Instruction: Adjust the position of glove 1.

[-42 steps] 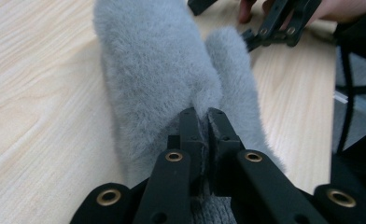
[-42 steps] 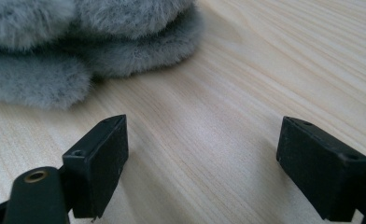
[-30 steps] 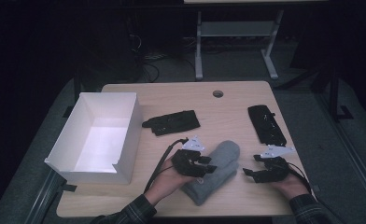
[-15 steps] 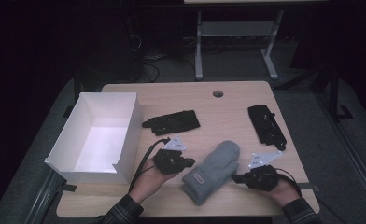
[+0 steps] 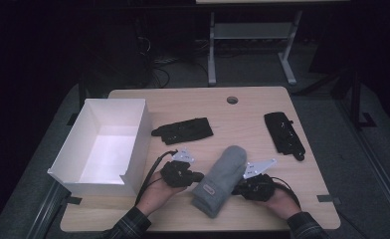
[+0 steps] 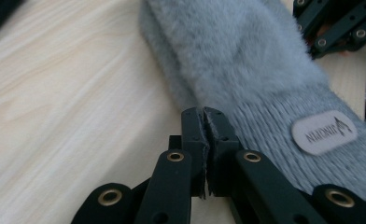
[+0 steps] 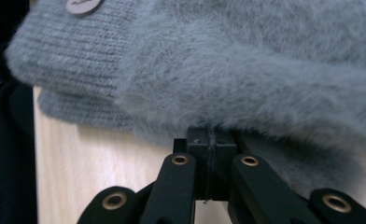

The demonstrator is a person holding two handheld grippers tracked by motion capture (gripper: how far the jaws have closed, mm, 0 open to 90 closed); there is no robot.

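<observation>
Grey mitten (image 5: 219, 180), far edge cut off, right hand-held gripper (image 7: 210, 137) tips buried

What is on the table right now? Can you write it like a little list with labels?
Table: light wood
Middle front: fuzzy grey mitten, lying flat
Left gripper: jaws shut, at the mitten's left edge
Right gripper: jaws shut, at the mitten's right edge
Left side: open white box
Behind the mitten: black glove, lying flat
Far right: second black glove, lying flat
Pinching the mitten: cannot tell

Grey mitten (image 5: 219, 179), white box (image 5: 106, 144)
</observation>
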